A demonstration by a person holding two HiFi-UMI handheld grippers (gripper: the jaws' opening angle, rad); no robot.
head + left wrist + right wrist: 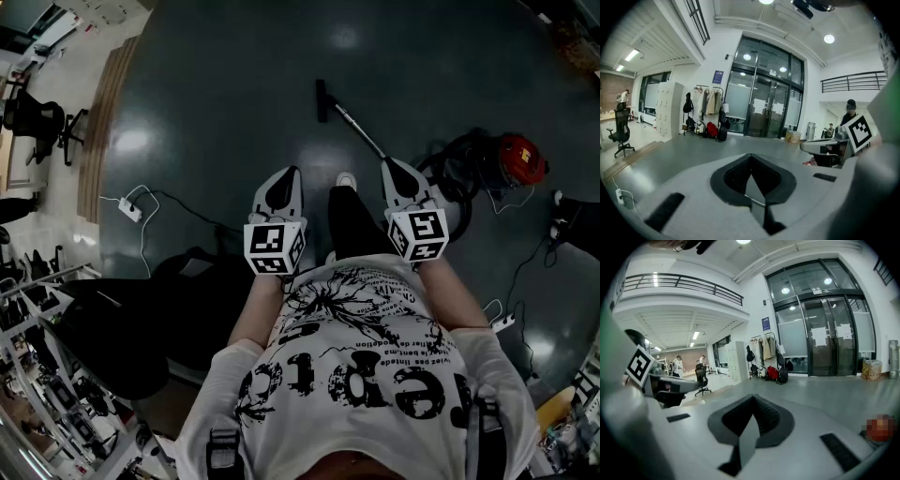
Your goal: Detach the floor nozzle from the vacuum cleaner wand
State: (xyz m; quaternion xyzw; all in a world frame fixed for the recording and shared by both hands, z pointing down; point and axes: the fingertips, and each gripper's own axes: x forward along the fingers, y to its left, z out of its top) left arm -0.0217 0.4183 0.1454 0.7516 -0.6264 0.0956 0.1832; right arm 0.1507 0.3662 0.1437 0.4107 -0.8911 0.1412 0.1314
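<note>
Progress on the task was nil, by my reading. The dark floor stretched ahead of the person, and on it the vacuum cleaner lay untouched: its red body sat off to the right with a dark hose looped beside it. The metal wand slanted away up and to the left. The floor nozzle appeared still joined to the wand's far end, well apart from both tools. The left gripper and the right gripper were held out in front of the body, angled a little downward. Each was clenched tight with nothing between its jaws, as each gripper view showed. Reaching the joint, gripping wand and nozzle, and pulling them apart all remained to be done.

As for writing, the person's white T-shirt carried bold black lettering, upside down and too distorted to read reliably. A small blue sign hung beside the glass doors, too small to read. Each marker cube bore only black-and-white square patterns. No brand could be made out on the vacuum.
</note>
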